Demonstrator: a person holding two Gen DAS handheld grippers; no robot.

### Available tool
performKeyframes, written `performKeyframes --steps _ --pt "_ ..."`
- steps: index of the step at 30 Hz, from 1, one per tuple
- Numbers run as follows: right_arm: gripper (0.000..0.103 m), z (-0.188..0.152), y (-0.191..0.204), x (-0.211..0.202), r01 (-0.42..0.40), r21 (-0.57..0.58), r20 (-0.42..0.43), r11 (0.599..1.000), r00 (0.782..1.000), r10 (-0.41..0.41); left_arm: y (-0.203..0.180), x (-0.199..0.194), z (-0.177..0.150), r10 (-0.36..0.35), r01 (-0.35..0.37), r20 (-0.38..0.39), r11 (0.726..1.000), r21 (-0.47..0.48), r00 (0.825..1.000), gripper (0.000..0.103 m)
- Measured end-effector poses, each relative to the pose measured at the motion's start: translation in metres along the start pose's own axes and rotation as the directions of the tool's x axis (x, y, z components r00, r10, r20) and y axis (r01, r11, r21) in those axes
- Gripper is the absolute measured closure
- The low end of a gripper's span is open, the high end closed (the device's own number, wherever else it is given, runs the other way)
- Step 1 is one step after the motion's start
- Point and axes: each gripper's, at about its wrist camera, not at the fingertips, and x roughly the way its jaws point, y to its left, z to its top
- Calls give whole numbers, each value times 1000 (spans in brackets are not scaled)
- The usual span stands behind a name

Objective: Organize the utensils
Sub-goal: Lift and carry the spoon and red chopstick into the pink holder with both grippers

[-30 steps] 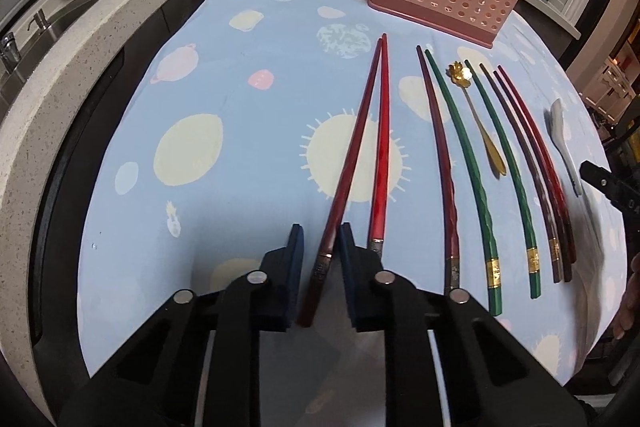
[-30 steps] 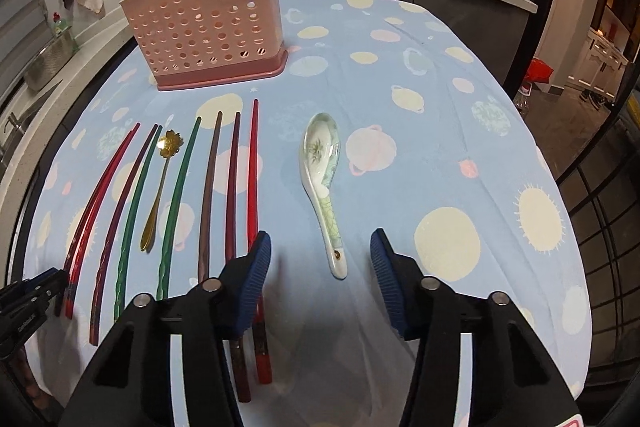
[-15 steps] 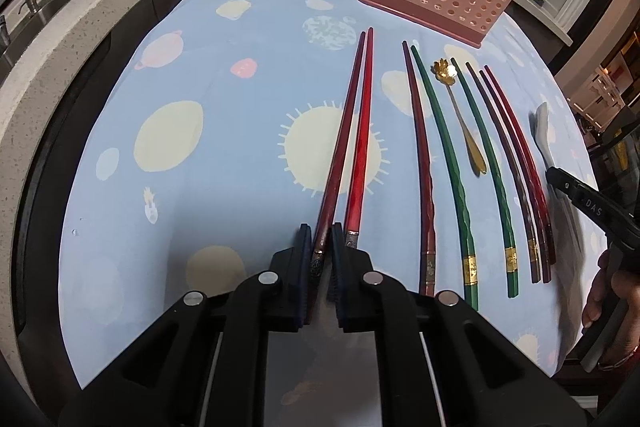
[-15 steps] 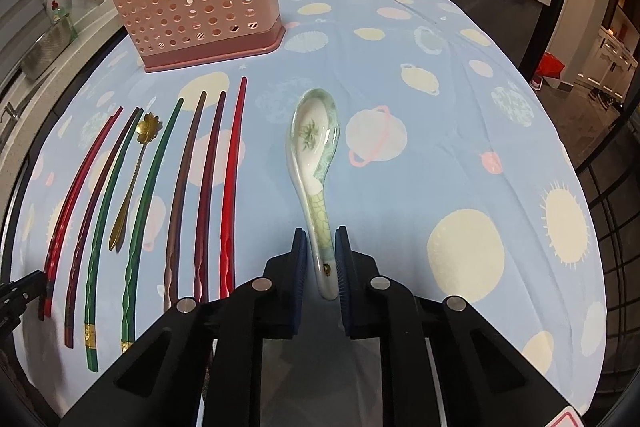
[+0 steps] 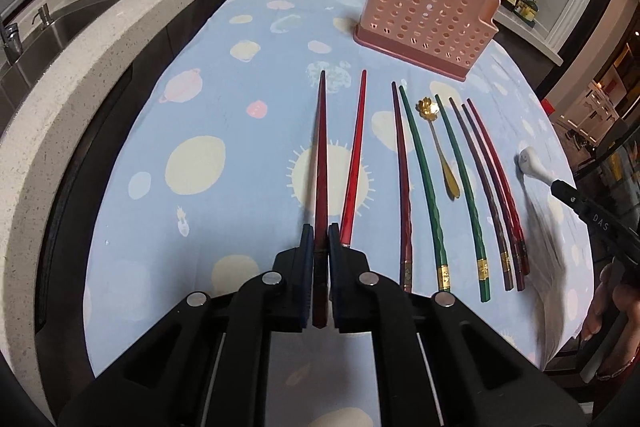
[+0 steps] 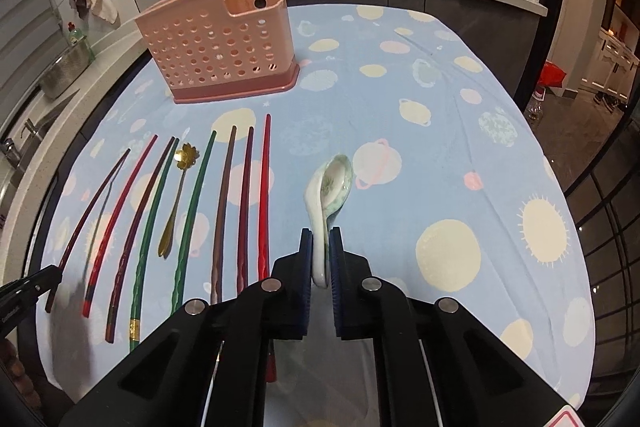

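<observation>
Ceramic spoon (image 6: 330, 189) (bowl rightward only)

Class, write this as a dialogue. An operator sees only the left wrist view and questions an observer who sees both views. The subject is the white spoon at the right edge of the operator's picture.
Operator: Is that white spoon gripped, or is the other tool only near it?
Observer: It is gripped. The right hand-held gripper is shut on the handle of the ceramic spoon.
Operator: From here the spoon looks plain white. Is it?
Observer: No. The inside of its bowl has a green pattern, which faces away from your camera.
</observation>
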Motion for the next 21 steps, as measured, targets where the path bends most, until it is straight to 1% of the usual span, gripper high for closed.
performKeyframes --steps 6,9,13,21 --pt "96 12 -2 -23 -25 19 54 1000 998 24 -1 -25 14 -10 10 61 1000 -3 998 96" --pt "97 17 -2 -30 -49 31 68 998 997 47 -2 -35 20 -10 10 86 1000 -1 996 96" --pt "97 21 2 -37 -58 23 85 998 995 56 -3 -46 30 -9 9 119 1000 0 993 96" --pt "97 30 5 -49 -92 31 112 995 990 88 -3 -73 59 -6 4 215 1000 9 977 96"
